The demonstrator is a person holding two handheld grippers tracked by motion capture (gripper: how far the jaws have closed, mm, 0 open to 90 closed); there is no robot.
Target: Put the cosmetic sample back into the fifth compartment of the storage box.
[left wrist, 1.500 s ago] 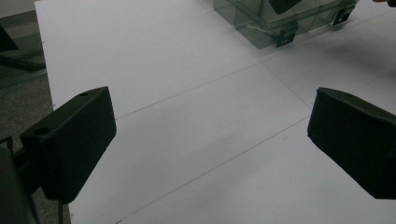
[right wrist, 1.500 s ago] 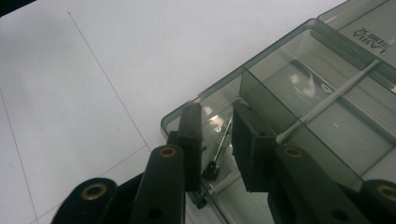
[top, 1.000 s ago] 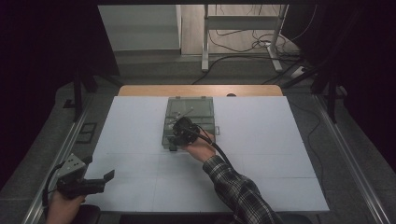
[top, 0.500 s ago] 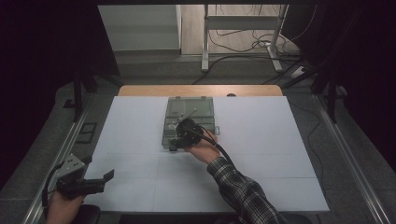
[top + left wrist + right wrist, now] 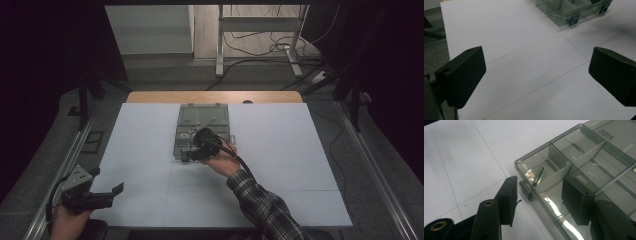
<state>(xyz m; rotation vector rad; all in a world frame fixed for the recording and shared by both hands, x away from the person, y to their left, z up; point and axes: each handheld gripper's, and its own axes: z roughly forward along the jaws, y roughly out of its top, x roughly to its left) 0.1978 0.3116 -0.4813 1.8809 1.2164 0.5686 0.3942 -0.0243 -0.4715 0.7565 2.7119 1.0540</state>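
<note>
A clear grey compartment box (image 5: 202, 120) lies open on the white table, its lid folded back on the far side. My right gripper (image 5: 192, 154) is at the box's near left corner. In the right gripper view it (image 5: 539, 195) is open; one jaw is outside the front wall by a small latch (image 5: 526, 190), the other is over a compartment. A thin metallic pin (image 5: 539, 174) lies in the corner compartment. My left gripper (image 5: 111, 194) is held low at the table's near left, open; in its own view (image 5: 536, 72) there is only bare table between the jaws.
The white table top (image 5: 280, 165) stretches wide around the box. A wooden strip (image 5: 215, 96) runs along its far edge, and metal rails (image 5: 60, 180) flank it. Cables lie on the floor beyond. The box's front latches (image 5: 573, 19) are in the left gripper view.
My right gripper has slid a little nearer and to the left, down to the box's front left corner. The left gripper has hardly moved.
</note>
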